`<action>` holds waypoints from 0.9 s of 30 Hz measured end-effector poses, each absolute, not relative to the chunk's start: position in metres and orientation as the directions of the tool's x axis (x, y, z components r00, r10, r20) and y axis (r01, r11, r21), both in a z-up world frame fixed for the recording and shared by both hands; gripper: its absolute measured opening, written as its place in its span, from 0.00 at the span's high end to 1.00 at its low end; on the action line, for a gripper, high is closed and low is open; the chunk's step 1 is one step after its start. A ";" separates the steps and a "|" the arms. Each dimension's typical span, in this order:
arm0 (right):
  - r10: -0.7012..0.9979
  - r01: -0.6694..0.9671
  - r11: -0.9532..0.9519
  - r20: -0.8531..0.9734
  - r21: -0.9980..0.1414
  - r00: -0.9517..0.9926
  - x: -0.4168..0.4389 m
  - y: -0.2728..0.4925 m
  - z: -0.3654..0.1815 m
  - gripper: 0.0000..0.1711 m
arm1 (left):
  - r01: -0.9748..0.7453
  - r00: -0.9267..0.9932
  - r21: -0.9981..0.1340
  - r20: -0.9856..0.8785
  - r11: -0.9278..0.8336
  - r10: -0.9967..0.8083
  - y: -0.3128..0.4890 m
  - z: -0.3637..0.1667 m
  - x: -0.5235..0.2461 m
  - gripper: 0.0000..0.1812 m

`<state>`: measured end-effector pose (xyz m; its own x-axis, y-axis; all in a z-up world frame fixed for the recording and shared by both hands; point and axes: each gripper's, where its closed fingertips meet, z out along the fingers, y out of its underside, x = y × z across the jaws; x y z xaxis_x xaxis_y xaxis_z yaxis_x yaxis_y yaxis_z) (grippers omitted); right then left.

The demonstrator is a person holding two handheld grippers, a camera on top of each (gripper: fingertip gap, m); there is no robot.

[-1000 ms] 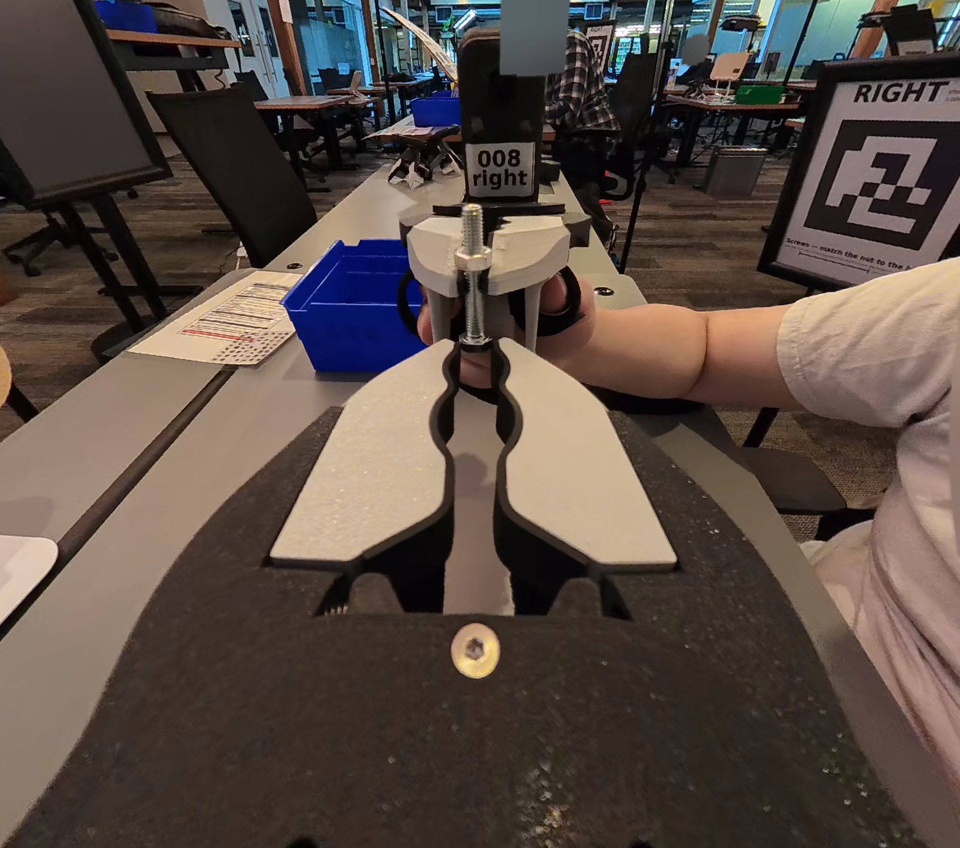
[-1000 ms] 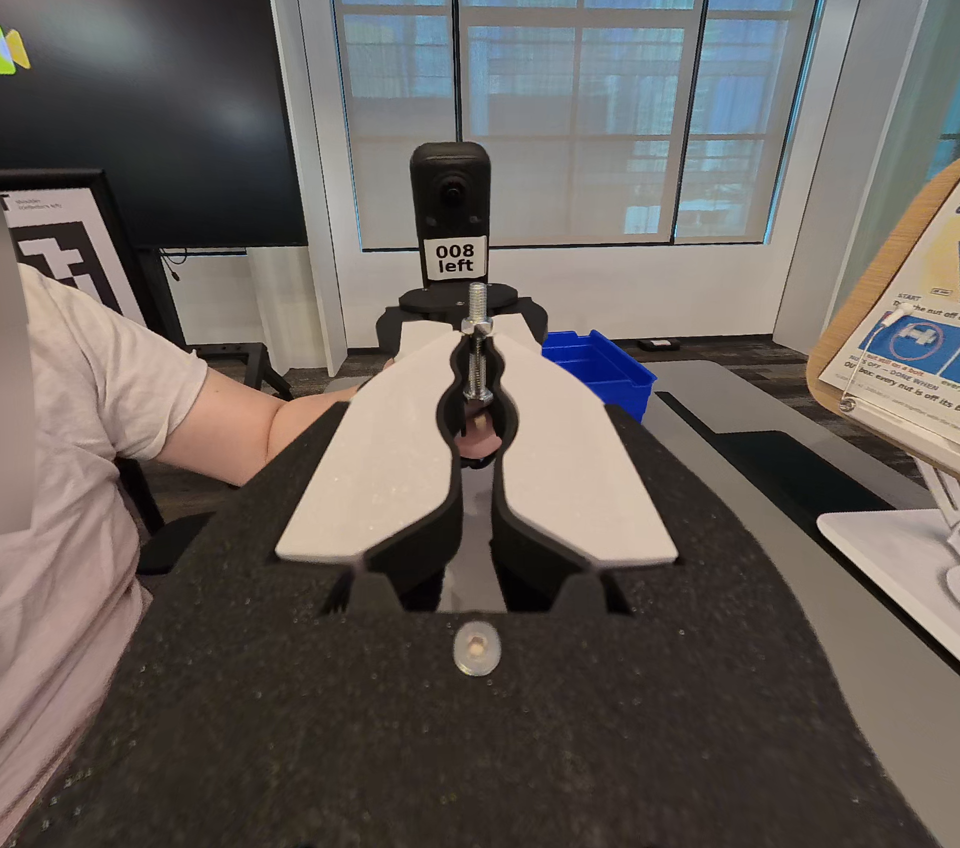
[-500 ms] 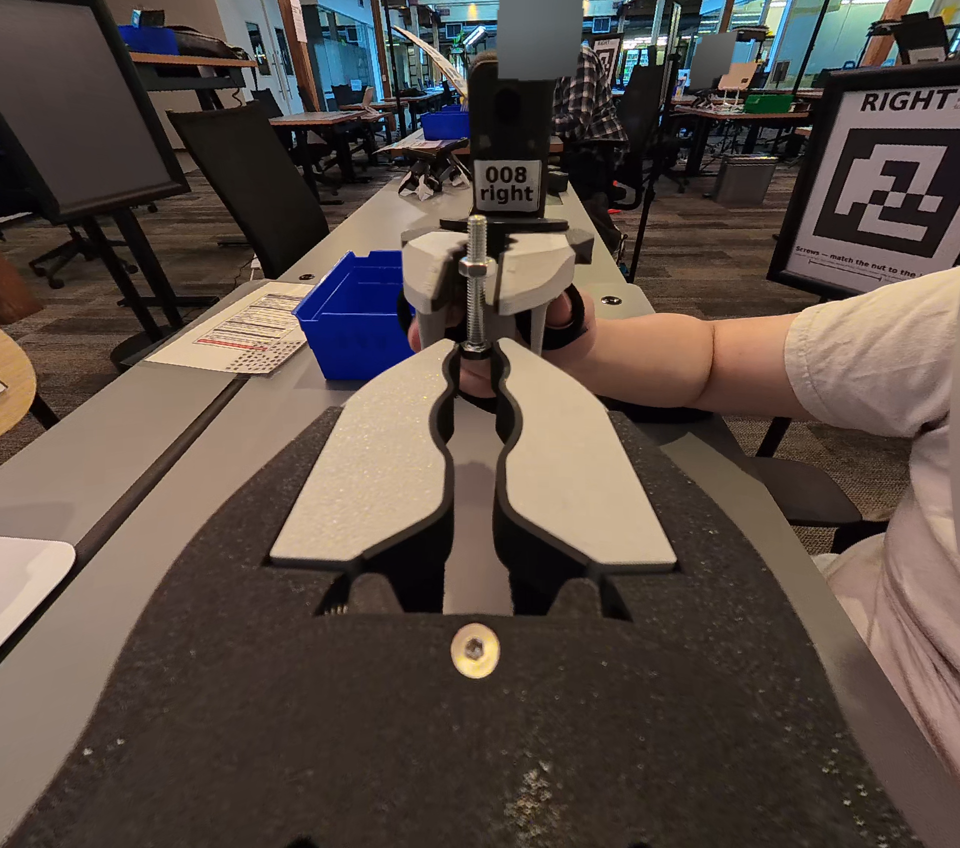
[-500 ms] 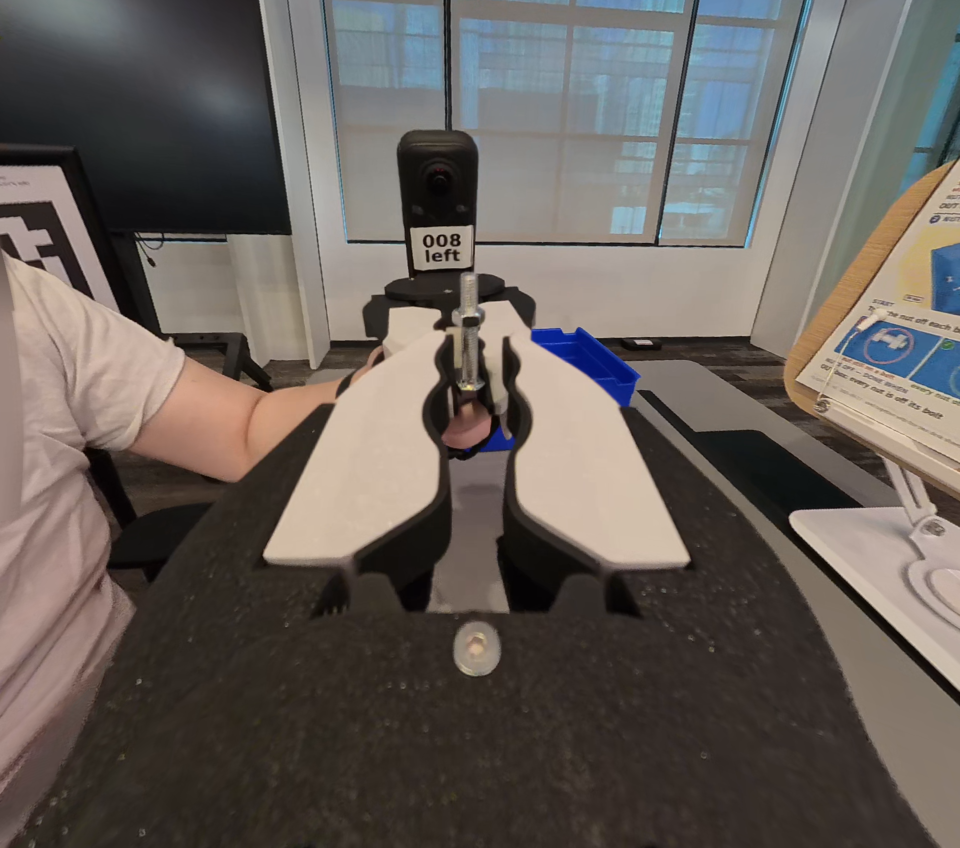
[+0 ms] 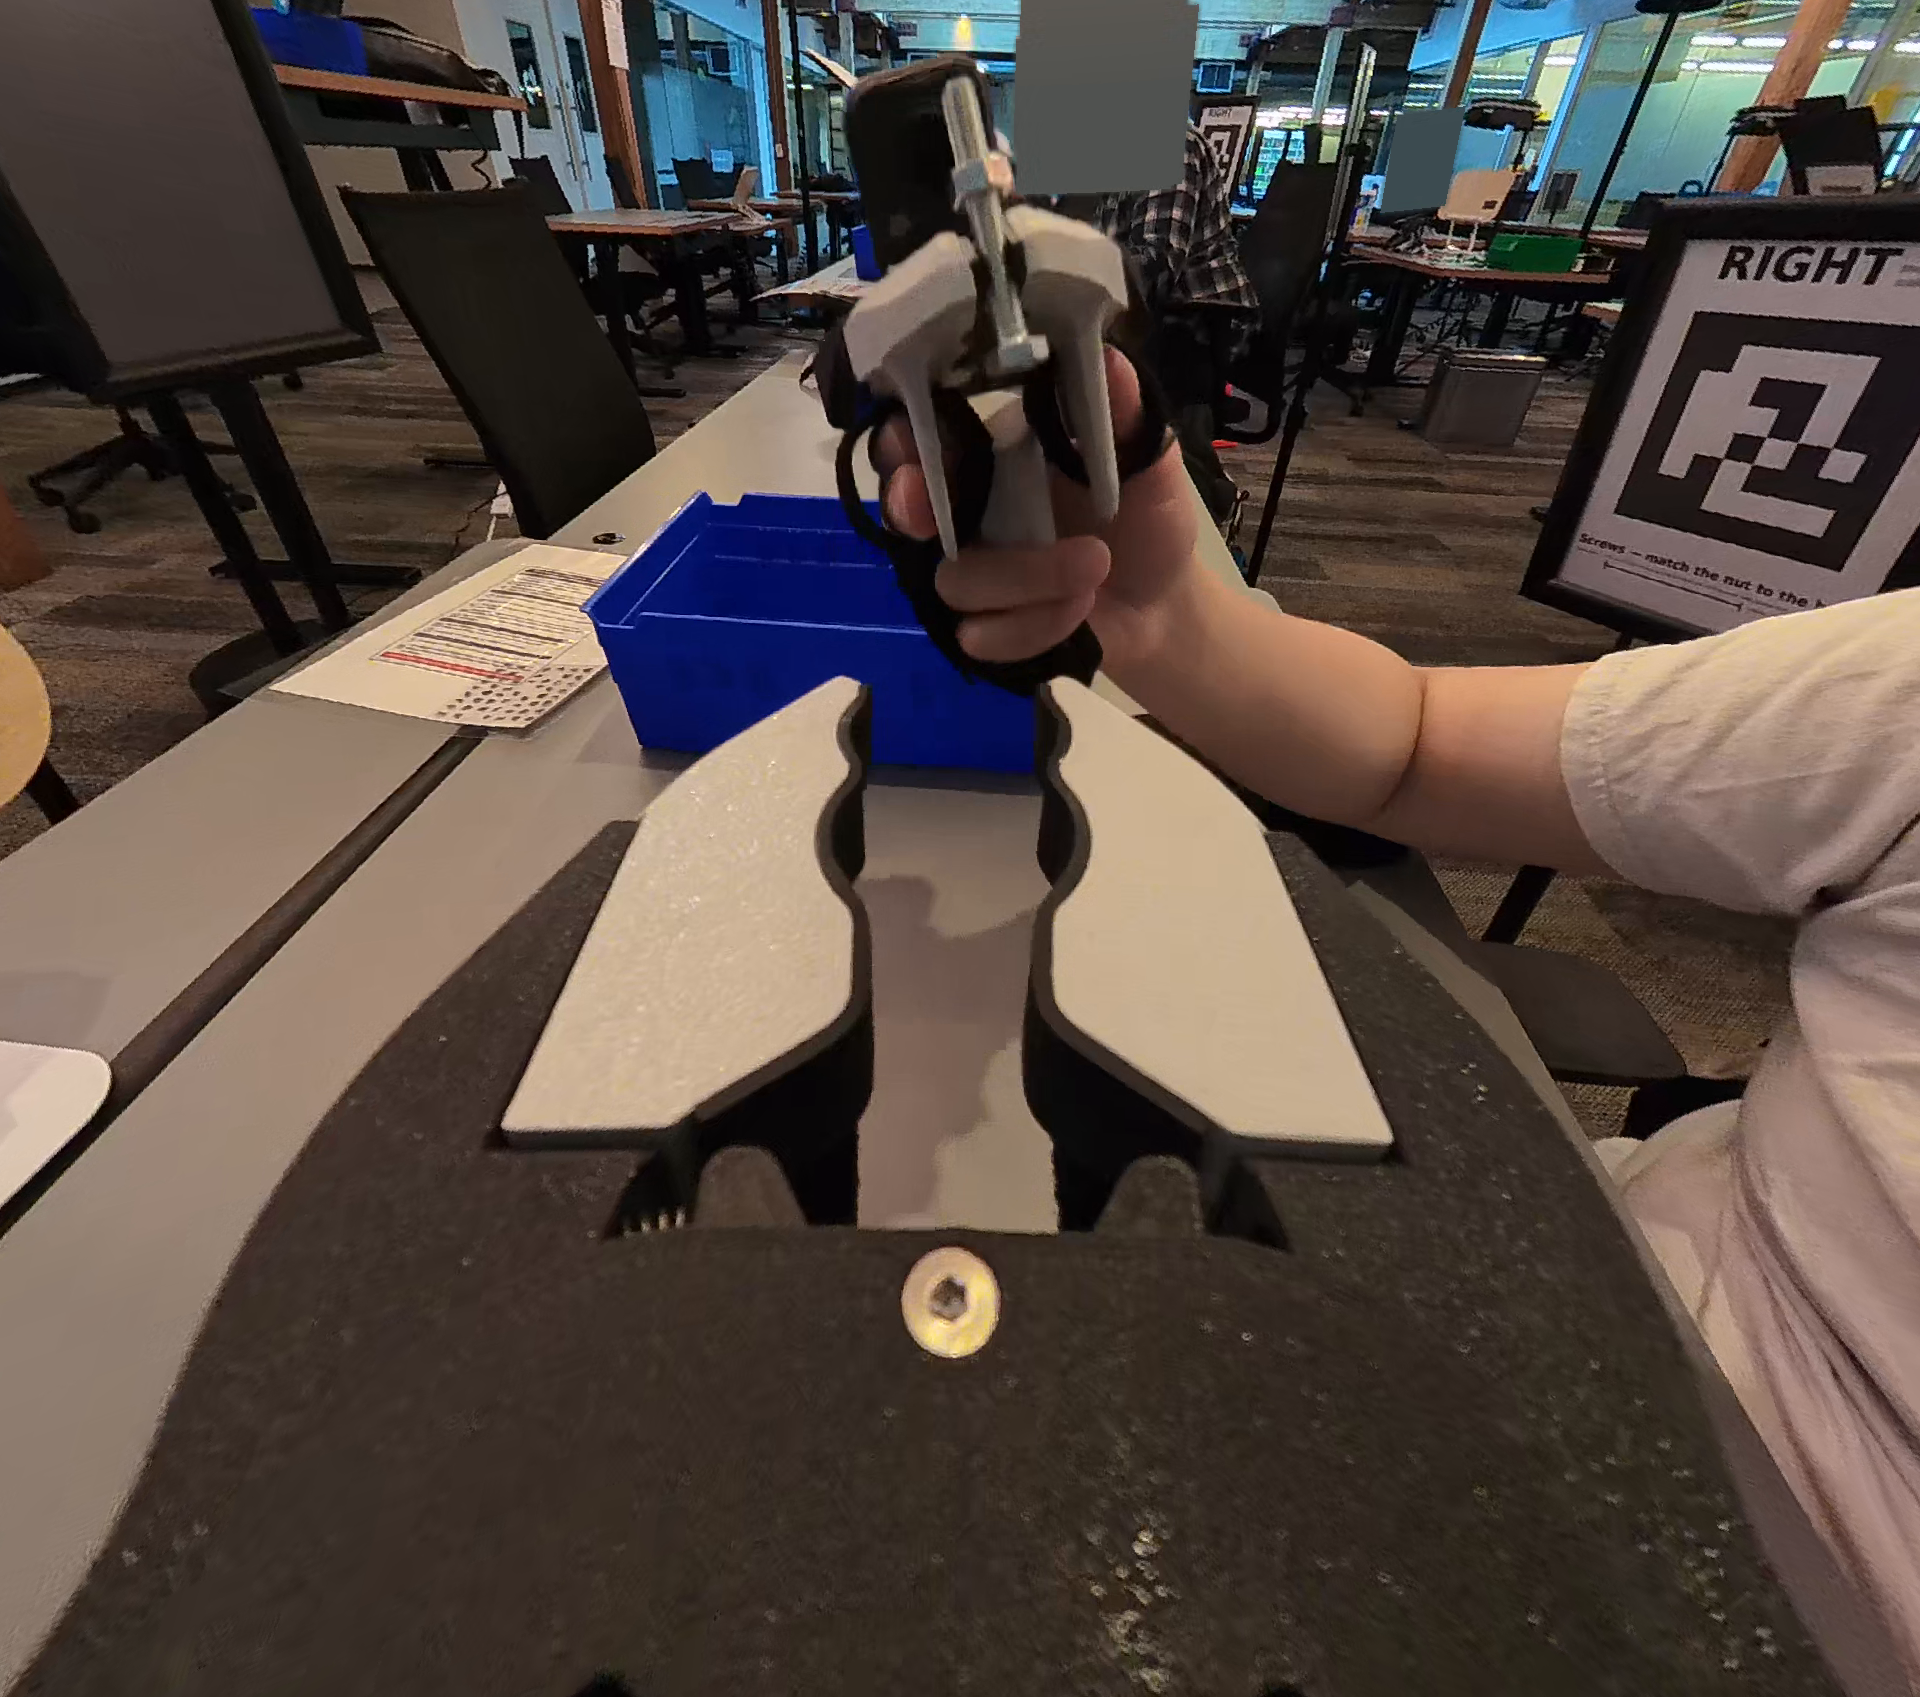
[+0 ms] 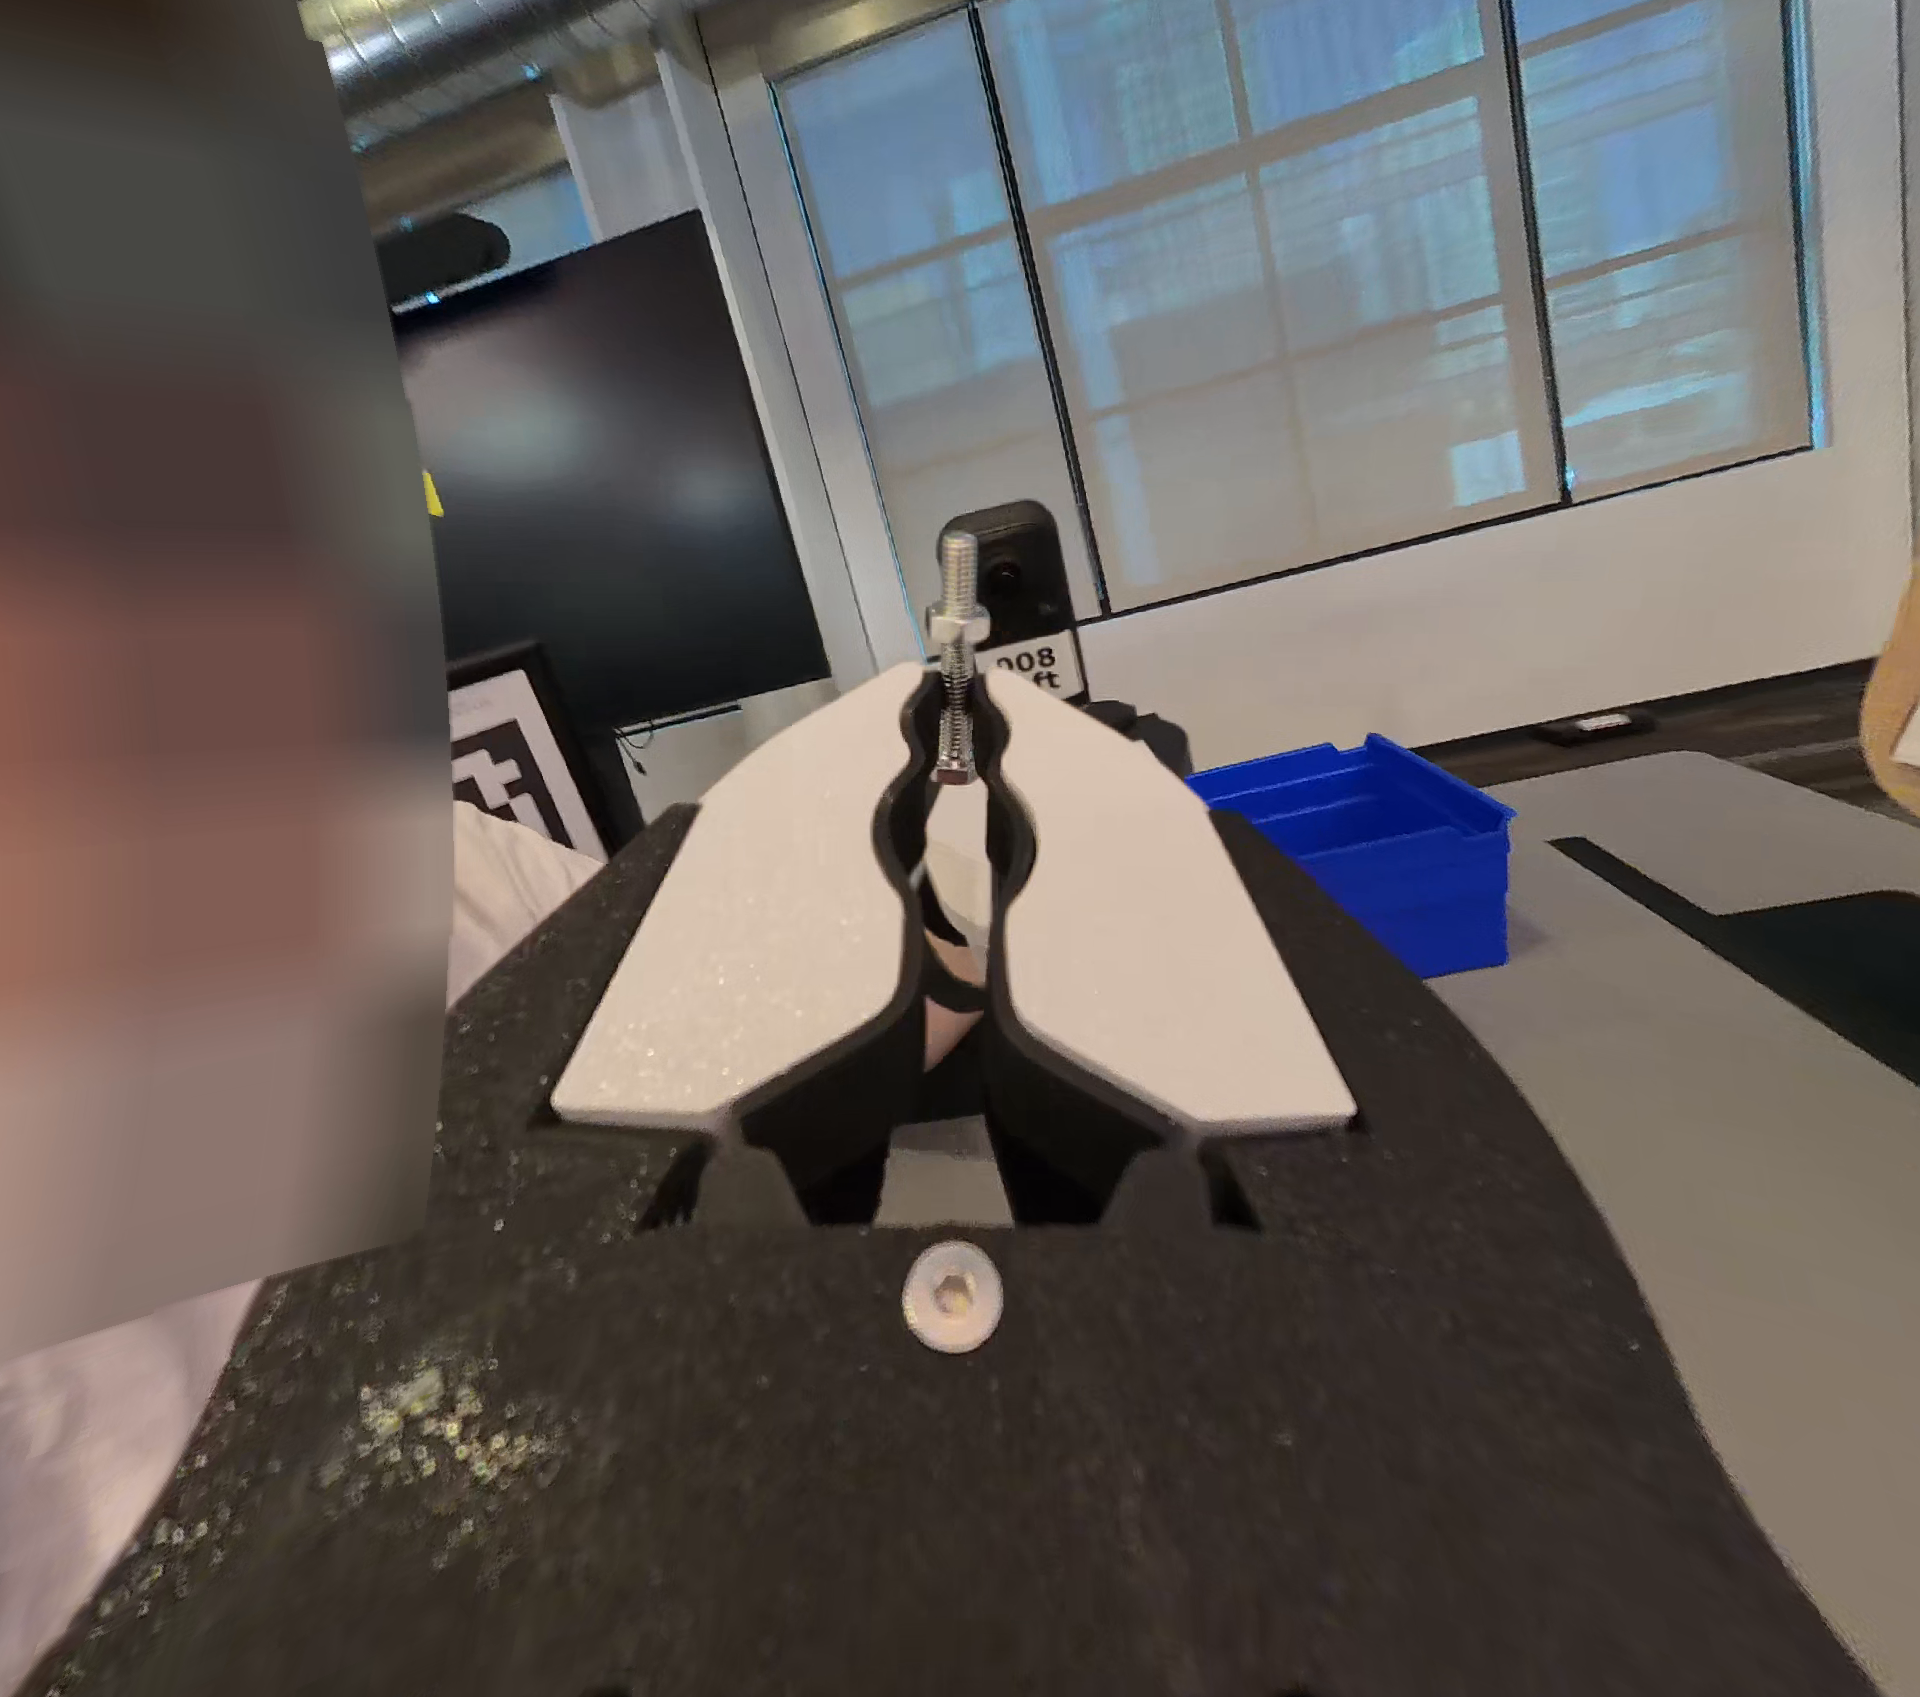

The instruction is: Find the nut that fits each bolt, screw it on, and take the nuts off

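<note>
A: Where is everything right now?

B: The right gripper [image 6: 953,717] is clamped on the bolt [image 6: 953,671], held up in the air over the table [image 5: 260,826], threaded end up and head [image 6: 948,772] down between the jaws. The nut [image 6: 951,621] sits partway down the threads, above the fingertips. The left gripper [image 5: 948,754] stands apart, jaws spread, holding nothing.

A: So what could go wrong?

B: I'd judge the grip is the weak spot. The jaws pinch a thin threaded shank; if the left gripper comes in off-axis to turn the nut, the bolt could twist or pivot in the pads rather than letting the nut spin.

A: And the nut itself?

B: Small and smooth-sided. A loose pinch could slip over its flats, and once it clears the threads it may drop, landing on the table or the floor rather than in the blue bin [image 5: 769,608].

A: Anything else?

B: The bolt leans in the left wrist view, so lining up squarely looks harder.
</note>
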<state>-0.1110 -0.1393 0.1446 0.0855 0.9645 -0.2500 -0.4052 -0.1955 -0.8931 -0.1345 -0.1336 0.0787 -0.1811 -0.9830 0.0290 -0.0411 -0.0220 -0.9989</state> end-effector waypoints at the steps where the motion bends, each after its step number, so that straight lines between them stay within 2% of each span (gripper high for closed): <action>1: 0.960 -0.397 -0.220 -0.270 -0.891 0.072 -0.109 -0.139 0.145 0.97 | -0.051 -0.184 -0.998 0.029 -0.020 -0.983 -0.134 0.077 -0.134 0.84; 3: 0.936 -0.277 -0.285 -0.329 -0.917 0.126 -0.105 -0.134 0.134 0.97 | -0.075 -0.184 -0.997 0.018 -0.005 -0.983 -0.135 0.074 -0.134 0.84; 6: 0.874 0.089 -0.327 -0.266 -0.941 0.406 -0.062 -0.132 0.099 0.97 | -0.114 -0.175 -0.993 -0.016 0.036 -0.984 -0.136 0.070 -0.133 0.85; 8: 0.745 0.292 -0.410 -0.133 -0.864 0.653 0.005 -0.131 0.068 0.97 | -0.133 -0.168 -0.989 -0.037 0.059 -0.985 -0.137 0.066 -0.132 0.85; 9: 0.645 0.324 -0.503 -0.098 -0.801 0.758 0.043 -0.134 0.051 0.97 | -0.144 -0.168 -0.987 -0.042 0.066 -0.985 -0.137 0.064 -0.132 0.85; 12: 0.363 0.265 -0.779 -0.064 -0.569 0.929 0.141 -0.160 -0.003 0.97 | -0.177 -0.163 -0.982 -0.038 0.067 -0.986 -0.135 0.055 -0.129 0.85; 15: 0.247 0.177 -0.907 -0.143 -0.382 0.958 0.184 -0.181 -0.050 0.97 | -0.198 -0.154 -0.979 -0.025 0.056 -0.988 -0.131 0.048 -0.127 0.85; 20: 0.176 0.142 -0.969 -0.160 -0.202 0.971 0.206 -0.176 -0.101 0.97 | -0.204 -0.144 -0.978 -0.007 0.037 -0.990 -0.125 0.045 -0.128 0.85; 27: 0.249 0.254 -0.967 -0.184 -0.001 0.951 0.207 -0.191 -0.146 0.97 | -0.214 -0.117 -0.977 0.004 0.021 -0.993 -0.118 0.041 -0.128 0.86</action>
<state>0.2067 -0.1907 -0.1463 0.9507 0.2494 -0.1842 0.2536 -0.9673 -0.0008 -0.1280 -0.1178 0.0408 -0.1173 -0.9931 0.0041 -0.2136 0.0212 -0.9767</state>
